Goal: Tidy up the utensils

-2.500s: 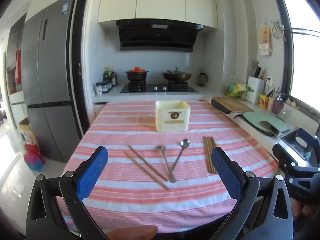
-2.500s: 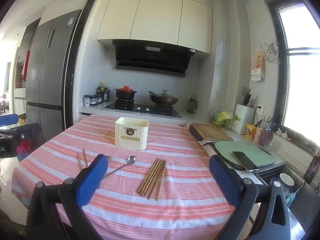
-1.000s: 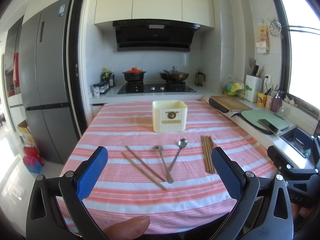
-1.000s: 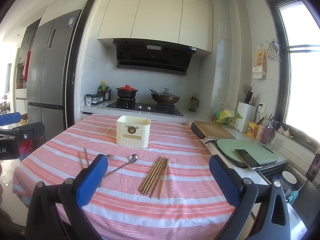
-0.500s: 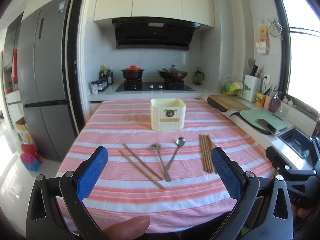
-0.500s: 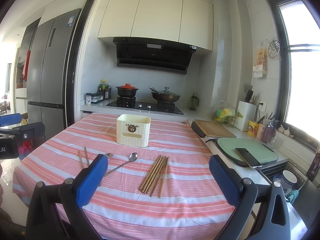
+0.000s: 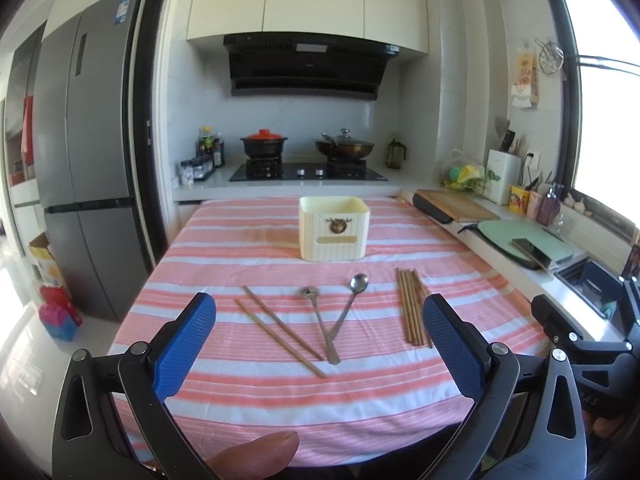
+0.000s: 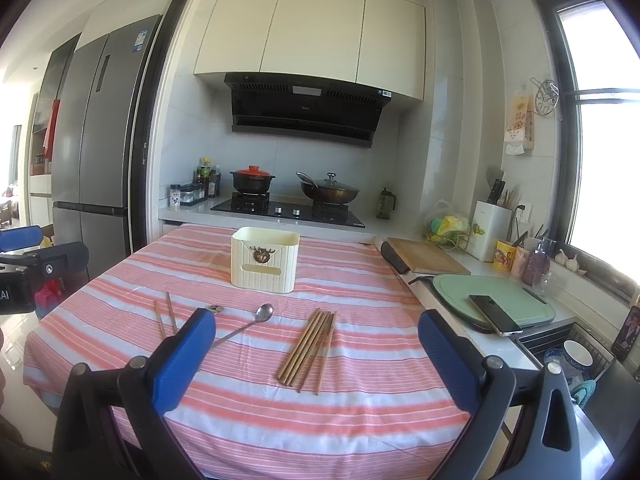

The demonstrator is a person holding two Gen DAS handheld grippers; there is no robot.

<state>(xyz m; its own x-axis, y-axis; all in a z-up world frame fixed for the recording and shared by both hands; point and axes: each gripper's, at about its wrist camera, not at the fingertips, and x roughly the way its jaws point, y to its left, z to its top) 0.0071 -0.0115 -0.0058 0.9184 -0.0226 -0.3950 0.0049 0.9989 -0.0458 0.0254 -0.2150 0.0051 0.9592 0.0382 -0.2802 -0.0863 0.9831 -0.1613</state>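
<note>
Right now both your left gripper (image 7: 320, 332) and right gripper (image 8: 316, 344) hold jaws wide, empty. Ahead between them lie light, stiff chopsticks (image 8: 310, 350) and slippery spoons (image 7: 352, 300) on the desk (image 7: 280, 396); pinch mid-shaft.

The holder (image 7: 334, 227) hides its inside (possibly empty, unclear from here).

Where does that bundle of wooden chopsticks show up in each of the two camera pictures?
Left wrist view: bundle of chopsticks lies right of centre, beside the right fingertip.
Right wrist view: it lies near the middle, between the fingers.
Shared landmark: the cream utensil box stands behind it in both.
</note>
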